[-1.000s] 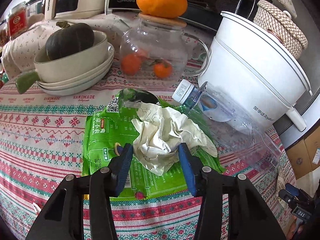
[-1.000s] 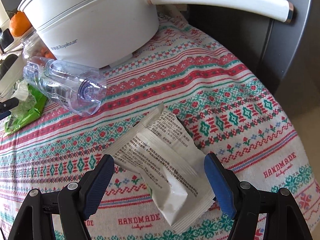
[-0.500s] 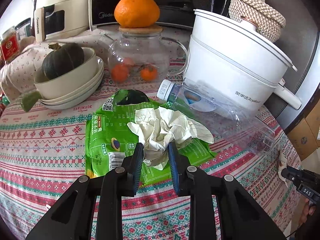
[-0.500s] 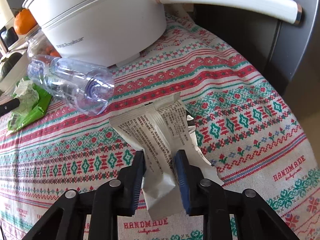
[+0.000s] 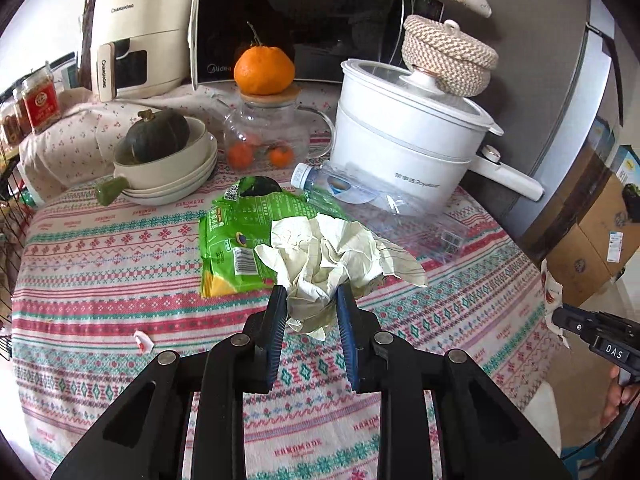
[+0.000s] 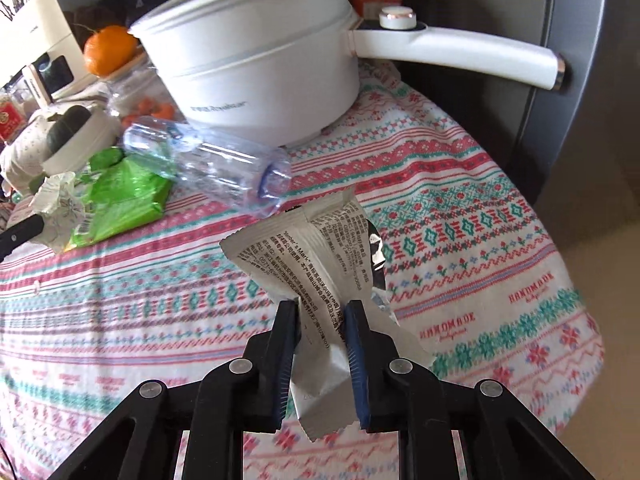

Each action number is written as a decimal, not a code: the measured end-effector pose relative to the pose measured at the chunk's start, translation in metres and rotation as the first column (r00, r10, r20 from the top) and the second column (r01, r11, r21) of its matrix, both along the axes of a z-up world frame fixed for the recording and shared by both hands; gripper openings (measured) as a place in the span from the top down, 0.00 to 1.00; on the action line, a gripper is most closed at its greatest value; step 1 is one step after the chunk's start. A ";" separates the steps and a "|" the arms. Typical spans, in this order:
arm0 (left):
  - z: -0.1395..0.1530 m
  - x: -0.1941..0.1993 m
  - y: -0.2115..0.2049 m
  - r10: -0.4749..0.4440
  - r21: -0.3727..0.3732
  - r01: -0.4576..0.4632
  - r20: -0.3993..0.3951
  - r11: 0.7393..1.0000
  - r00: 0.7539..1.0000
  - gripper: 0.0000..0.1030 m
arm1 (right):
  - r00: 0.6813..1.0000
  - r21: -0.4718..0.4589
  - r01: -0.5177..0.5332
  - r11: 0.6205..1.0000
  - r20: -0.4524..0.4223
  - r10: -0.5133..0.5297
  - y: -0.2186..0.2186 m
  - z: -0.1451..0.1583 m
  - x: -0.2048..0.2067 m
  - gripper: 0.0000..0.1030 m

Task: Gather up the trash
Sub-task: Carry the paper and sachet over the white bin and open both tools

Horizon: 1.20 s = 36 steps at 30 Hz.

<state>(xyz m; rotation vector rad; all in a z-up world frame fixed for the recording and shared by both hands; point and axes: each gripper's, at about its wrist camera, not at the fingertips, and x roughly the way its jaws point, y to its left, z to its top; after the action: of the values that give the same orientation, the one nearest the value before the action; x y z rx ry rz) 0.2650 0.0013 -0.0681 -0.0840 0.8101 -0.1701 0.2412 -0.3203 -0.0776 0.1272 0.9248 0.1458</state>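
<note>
Pickup step done on both sides; carry-off to a bin, none in view, is judged next. Left gripper (image 5: pixel 311 305) is clamped on the crumpled cream paper wad (image 5: pixel 328 256), lifted over the table's middle above the glossy green snack bag (image 5: pixel 244 236). Right gripper (image 6: pixel 322 312), jaws just closed, pinches the flat white printed foil wrapper (image 6: pixel 308 264), held clear of the woven patterned tablecloth (image 6: pixel 460 208) near its right edge. The clear ribbed plastic bottle (image 6: pixel 208 164) remains lying by the white pot (image 6: pixel 260 64).

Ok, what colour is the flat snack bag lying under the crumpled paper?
Bright green snack bag, yellow at one corner; clearest in the left wrist view.
</note>
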 end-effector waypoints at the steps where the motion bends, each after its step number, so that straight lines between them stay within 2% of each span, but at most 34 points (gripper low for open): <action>1: 0.004 -0.009 -0.003 -0.012 0.007 0.012 0.004 1.000 1.000 0.74 | 1.000 0.004 0.002 1.000 0.002 -0.002 0.001 0.004 -0.008 0.79; 6: 0.020 -0.058 -0.015 -0.076 0.033 0.075 0.026 0.997 0.997 0.74 | 1.000 0.007 0.001 1.000 0.004 -0.001 0.008 0.018 -0.045 0.79; 13: 0.024 -0.120 -0.032 -0.144 0.010 0.144 0.019 0.990 0.989 0.74 | 1.000 0.017 0.016 1.000 -0.009 -0.016 0.008 0.026 -0.100 0.79; 21: 0.016 -0.174 -0.053 -0.206 -0.007 0.206 0.009 0.979 0.979 0.74 | 0.997 0.054 0.066 0.996 -0.034 -0.064 -0.008 0.021 -0.157 0.79; 27: 0.003 -0.199 -0.075 -0.260 0.001 0.260 -0.008 0.966 0.966 0.74 | 0.993 0.061 0.106 0.993 -0.050 -0.103 -0.023 0.009 -0.188 0.79; 31: -0.005 -0.210 -0.097 -0.311 -0.001 0.311 -0.014 0.950 0.950 0.74 | 0.987 0.070 0.144 0.987 -0.076 -0.139 -0.037 0.000 -0.200 0.79; 36: -0.017 -0.229 -0.134 -0.417 0.044 0.417 -0.023 0.908 0.909 0.74 | 0.981 0.070 0.174 0.982 -0.096 -0.167 -0.054 -0.006 -0.216 0.79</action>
<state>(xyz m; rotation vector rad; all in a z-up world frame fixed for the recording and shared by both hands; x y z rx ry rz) 0.0359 -0.1328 -0.0853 0.1367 0.8379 -0.5563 0.0256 -0.3740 -0.0837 0.2863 0.9932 0.0169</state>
